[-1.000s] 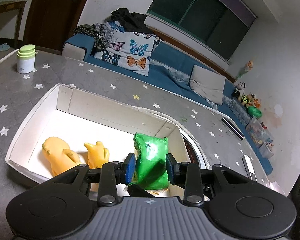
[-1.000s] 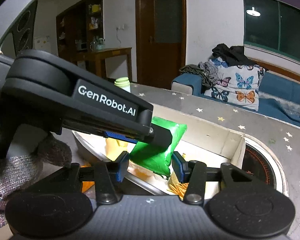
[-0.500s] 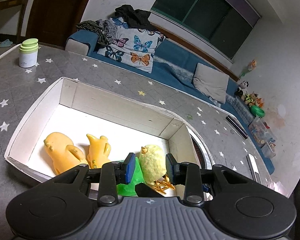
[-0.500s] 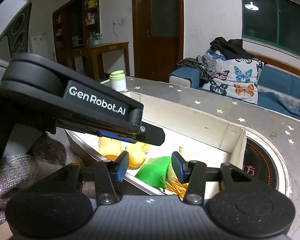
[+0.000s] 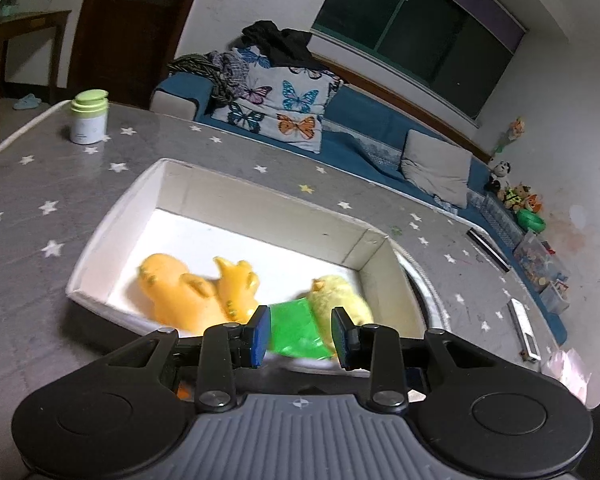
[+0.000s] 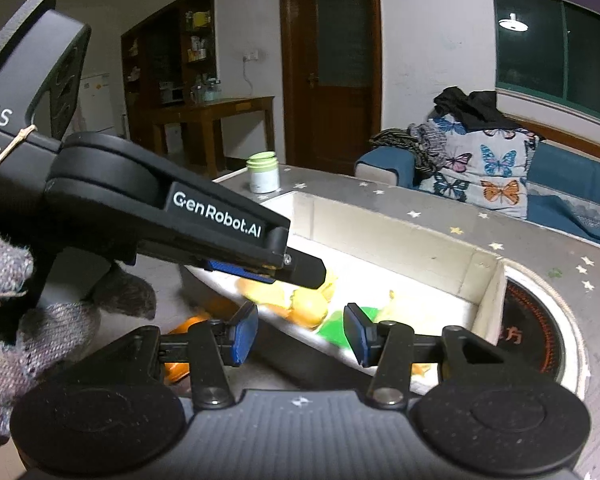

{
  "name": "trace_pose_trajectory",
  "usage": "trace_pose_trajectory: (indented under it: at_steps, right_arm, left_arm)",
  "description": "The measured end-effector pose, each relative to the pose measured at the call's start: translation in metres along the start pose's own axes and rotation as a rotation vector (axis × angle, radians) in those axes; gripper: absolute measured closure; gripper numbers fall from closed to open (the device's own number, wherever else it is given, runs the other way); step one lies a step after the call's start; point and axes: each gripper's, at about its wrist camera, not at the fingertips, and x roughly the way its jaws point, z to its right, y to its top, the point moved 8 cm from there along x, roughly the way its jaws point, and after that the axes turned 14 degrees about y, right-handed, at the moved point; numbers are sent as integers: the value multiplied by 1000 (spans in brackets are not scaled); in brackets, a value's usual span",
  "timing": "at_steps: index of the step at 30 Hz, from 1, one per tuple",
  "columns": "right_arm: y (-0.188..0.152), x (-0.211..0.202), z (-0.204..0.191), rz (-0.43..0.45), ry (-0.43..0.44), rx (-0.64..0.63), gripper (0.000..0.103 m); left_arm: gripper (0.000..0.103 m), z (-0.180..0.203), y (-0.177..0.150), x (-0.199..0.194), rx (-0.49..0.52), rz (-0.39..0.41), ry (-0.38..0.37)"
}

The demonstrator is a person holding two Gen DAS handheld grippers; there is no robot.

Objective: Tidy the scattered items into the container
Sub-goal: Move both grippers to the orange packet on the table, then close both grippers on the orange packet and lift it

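A white cardboard box point(image 5: 260, 208) sits on the grey starred table point(image 5: 40, 184). Inside lie two orange toys point(image 5: 172, 284), a yellow plush chick point(image 5: 340, 292) and a green packet point(image 5: 296, 328). My left gripper point(image 5: 300, 336) is open and empty, above the box's near edge over the green packet. My right gripper point(image 6: 300, 334) is open and empty just in front of the box point(image 6: 400, 236), beside the left gripper's body point(image 6: 172, 216). An orange item point(image 6: 180, 364) lies on the table under the right gripper, mostly hidden. The green packet point(image 6: 336, 328) shows between the right jaws.
A white jar with a green lid point(image 5: 89, 117) stands at the table's far left corner. A round stove inset point(image 6: 540, 336) lies right of the box. A remote point(image 5: 522, 328) lies near the table's right edge. A blue sofa point(image 5: 360, 132) stands behind.
The left gripper let go of the green packet, which dropped into the box beside the chick. Both grippers have drawn back from the box.
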Motion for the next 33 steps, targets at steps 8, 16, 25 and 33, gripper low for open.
trace_pose_trajectory:
  at_steps: [8, 16, 25, 33]
  right_arm:
    - [-13, 12, -29, -43, 62, -24, 54]
    - [-24, 32, -52, -91, 122, -36, 49]
    - [-34, 54, -64, -140, 163, -36, 46]
    - [-45, 73, -66, -187, 181, -8, 46]
  left_arm:
    - [68, -48, -11, -14, -48, -5, 85]
    - [68, -84, -28, -12, -89, -51, 139]
    - [68, -94, -44, -1, -108, -98, 134]
    - [68, -97, -47, 9, -107, -117, 127]
